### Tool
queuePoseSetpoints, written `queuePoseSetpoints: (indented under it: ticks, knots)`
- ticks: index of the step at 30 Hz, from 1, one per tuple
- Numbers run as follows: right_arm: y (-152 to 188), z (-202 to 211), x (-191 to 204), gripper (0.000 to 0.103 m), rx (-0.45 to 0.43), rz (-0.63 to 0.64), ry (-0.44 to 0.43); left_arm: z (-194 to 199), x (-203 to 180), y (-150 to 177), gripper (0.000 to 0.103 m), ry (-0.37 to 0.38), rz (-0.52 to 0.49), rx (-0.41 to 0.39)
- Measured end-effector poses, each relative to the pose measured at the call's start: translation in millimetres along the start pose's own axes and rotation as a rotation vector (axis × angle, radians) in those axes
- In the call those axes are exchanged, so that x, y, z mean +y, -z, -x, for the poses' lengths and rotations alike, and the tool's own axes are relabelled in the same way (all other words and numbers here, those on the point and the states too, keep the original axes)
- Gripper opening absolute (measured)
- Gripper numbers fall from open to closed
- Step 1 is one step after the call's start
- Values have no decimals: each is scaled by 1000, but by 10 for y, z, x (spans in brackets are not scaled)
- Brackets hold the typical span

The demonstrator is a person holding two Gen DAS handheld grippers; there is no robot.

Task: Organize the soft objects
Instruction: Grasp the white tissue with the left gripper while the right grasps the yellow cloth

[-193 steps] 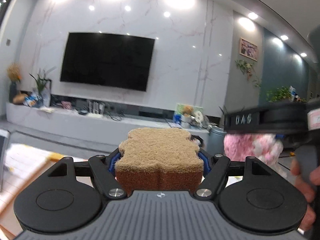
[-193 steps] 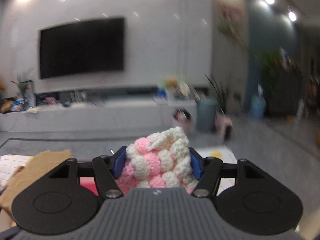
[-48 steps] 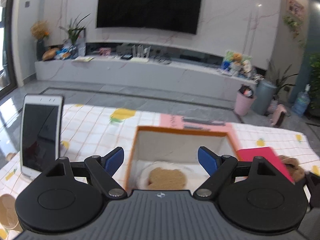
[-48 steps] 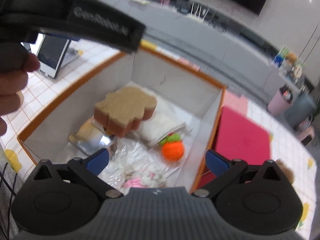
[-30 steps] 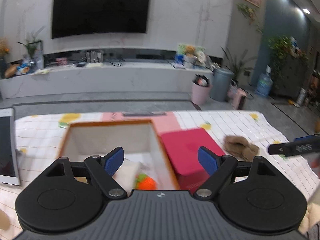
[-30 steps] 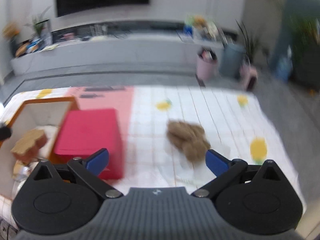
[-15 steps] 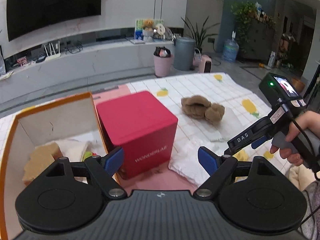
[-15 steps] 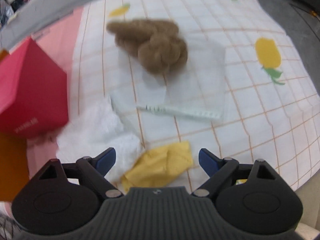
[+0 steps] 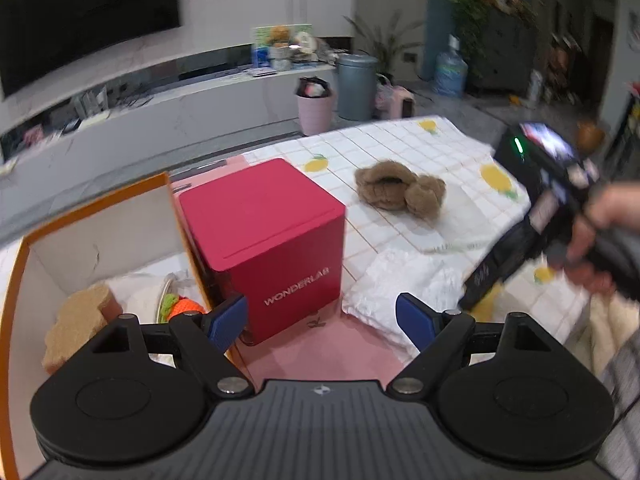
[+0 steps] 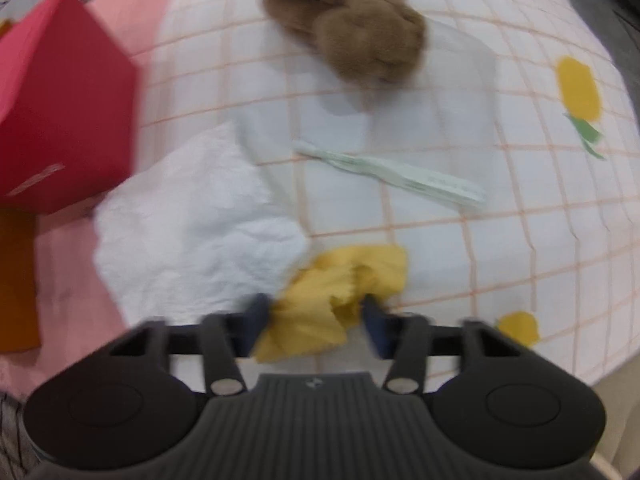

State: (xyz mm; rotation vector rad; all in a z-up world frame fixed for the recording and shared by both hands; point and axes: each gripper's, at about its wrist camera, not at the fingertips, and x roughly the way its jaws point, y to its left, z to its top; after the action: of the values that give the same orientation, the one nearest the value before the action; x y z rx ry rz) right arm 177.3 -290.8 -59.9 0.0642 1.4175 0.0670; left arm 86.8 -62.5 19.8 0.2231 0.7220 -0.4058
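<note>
A cube box (image 9: 264, 236) stands between the open box (image 9: 96, 236) and a towel (image 9: 396, 284).

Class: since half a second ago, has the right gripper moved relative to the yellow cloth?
Yes. The right gripper has dropped onto the yellow cloth, jaws closing around it; the red box stays left.

Crumpled yellow cloth (image 10: 340, 292) at six o'clock, touching the white towel (image 10: 192, 240); brown plush (image 10: 352, 28) lies at twelve o'clock

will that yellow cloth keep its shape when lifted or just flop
Probably flop: the yellow cloth already lies crumpled in loose folds between the closing right gripper. It looks thin, so likely light. An edge could slip free, since only part sits between the pads.
</note>
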Motion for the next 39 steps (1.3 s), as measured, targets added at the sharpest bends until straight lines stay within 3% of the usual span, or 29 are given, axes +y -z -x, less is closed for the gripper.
queuePoseSetpoints:
  ticks: [1,2,6,11,15,17,21,27,29,33,34,36,39]
  knots:
    - [1,15,21,12,-7,10,15,-12,-30,16,98,-1,-30,1]
    - [11,20,35,9,-10,22,40,-20,-54,37,98,-5,-49,3]
    - [51,39,-29,8,-7,7,75,-104,-158,105,98,7,-85,20]
    - [74,162,-191,8,-44,0,218,-444,-493,239,98,38,-199,67]
    - [33,78,-230,8,-35,10,215,-633,-771,384,98,113,-321,13]
    - [26,67,-163,8,-42,55,242,-710,-876,407,99,116,-364,3]
    - [-34,74,-174,10,-53,61,215,-892,-1042,402,100,107,-442,-16]
    - [-30,78,-207,15,-56,76,193,-1270,-1035,319,100,109,-375,65]
    - [-35,112,-271,16,-68,56,190,-1334,-1004,299,89,120,-338,73]
    - [-44,133,-331,16,-77,37,206,-1366,-917,264,85,173,-276,99]
    - [-46,129,-337,17,-76,34,197,-1367,-922,246,80,172,-275,107]
    - [-57,111,-344,23,-73,31,195,-1357,-917,224,69,162,-259,122]
    - [-88,90,-347,47,-69,17,180,-1328,-847,155,48,169,-178,154]
